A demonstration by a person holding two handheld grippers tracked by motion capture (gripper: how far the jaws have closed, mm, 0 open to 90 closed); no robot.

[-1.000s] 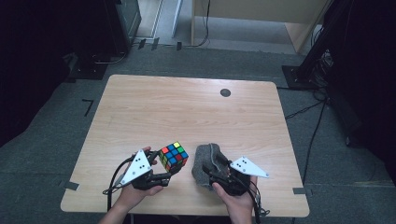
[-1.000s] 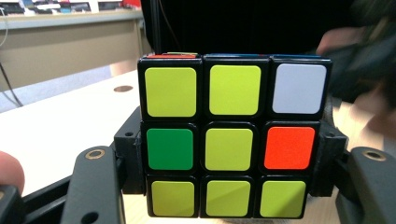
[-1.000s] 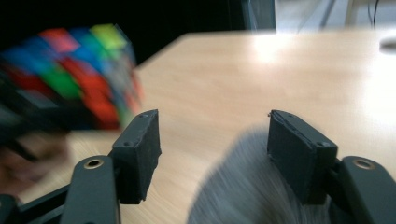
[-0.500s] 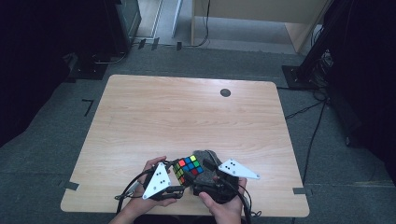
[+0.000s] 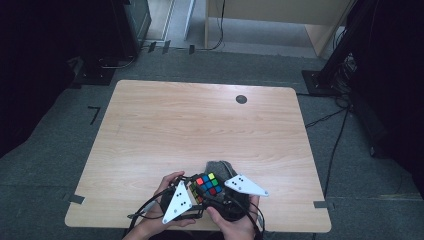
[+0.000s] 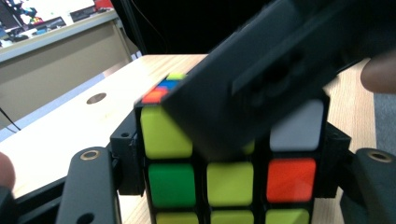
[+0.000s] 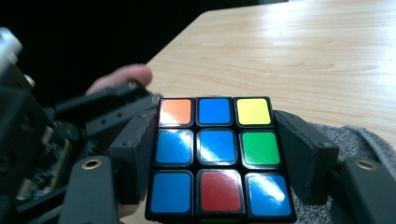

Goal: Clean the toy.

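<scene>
High view: puzzle cube (image 5: 206,184) held above the near edge of the counter (image 5: 200,120), just in front of a grey cloth (image 5: 220,167) lying on the wood. Left gripper (image 5: 192,192) at the cube's left flank, grey plate tilted toward the camera; right gripper (image 5: 215,197) at the cube's near-right flank, plate pointing right. Both hands wrapped around the gripper bodies at the bottom of the frame. Cube's top face showing red, blue, green and yellow tiles.

Left gripper view: cube (image 6: 229,172) seated between the two black fingers (image 6: 128,158), one pad against each side face. Pads pressed on the cube, pinching it; fingers just eased slightly wider, cube remaining between them. Facing side mostly yellow-green, with one green, one orange and one white tile. Dark body of the other gripper (image 6: 261,74) crossing diagonally over the upper part of the cube, blurred. Counter (image 6: 70,130) running off behind, with a round hole (image 6: 96,98) in it.

Right gripper view: cube (image 7: 217,156) centred between the fingers (image 7: 301,156), pads flat against its left and right faces, pinching it; fingers just drawn closer, cube between them. Facing side mostly blue, with orange, yellow, green and red tiles. Left gripper's fingers (image 7: 116,109) meeting the cube's upper-left corner. Grey cloth (image 7: 355,140) just behind the right finger, on the counter (image 7: 289,51).
</scene>
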